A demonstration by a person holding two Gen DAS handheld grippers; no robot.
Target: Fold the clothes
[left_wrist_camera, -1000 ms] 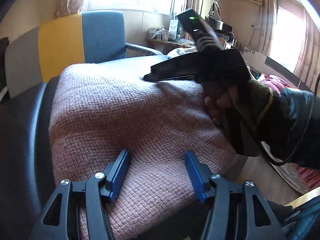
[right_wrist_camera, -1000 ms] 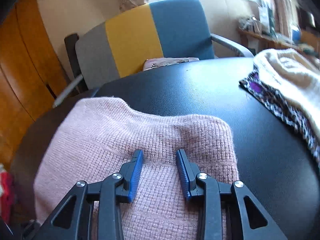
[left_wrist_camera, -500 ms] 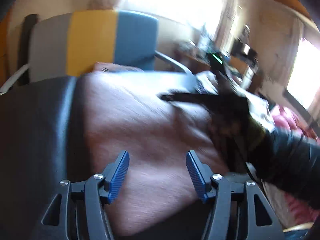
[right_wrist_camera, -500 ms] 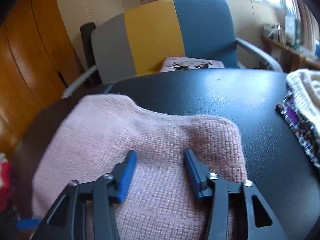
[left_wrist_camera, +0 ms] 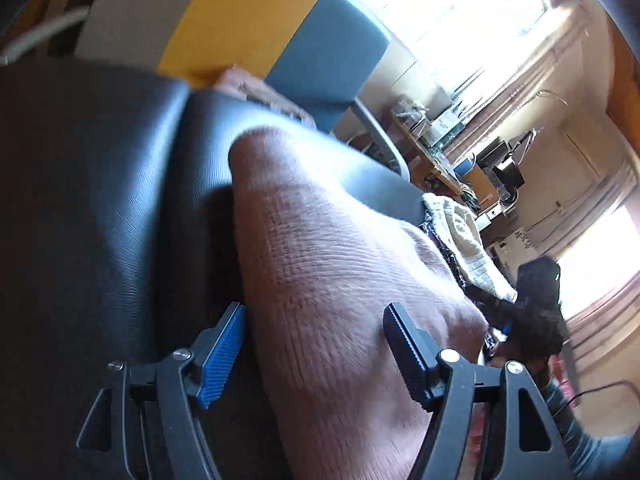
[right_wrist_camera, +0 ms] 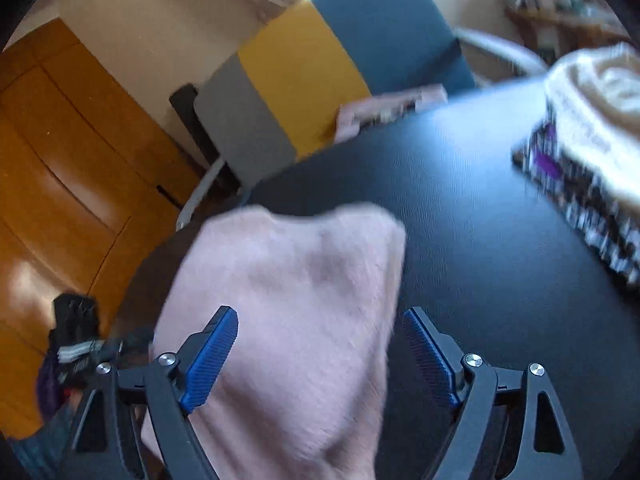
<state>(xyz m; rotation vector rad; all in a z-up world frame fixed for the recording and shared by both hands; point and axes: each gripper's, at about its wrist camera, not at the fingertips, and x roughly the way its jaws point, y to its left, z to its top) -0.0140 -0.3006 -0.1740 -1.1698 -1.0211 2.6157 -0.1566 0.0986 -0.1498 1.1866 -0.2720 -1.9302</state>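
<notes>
The pink sweater (left_wrist_camera: pixel 340 300) lies folded on the black desk (left_wrist_camera: pixel 100 200), at its near edge. The left gripper (left_wrist_camera: pixel 314 346) and right gripper (right_wrist_camera: pixel 320 352) both gape wide over it, gripping nothing. A cream garment (right_wrist_camera: pixel 592 112) sits at the desk's far right edge.

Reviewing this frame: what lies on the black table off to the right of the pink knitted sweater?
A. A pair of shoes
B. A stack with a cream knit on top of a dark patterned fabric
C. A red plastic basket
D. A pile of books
B: in the right wrist view a cream knit lies on a dark patterned fabric, on the black table apart from the pink sweater.
</notes>
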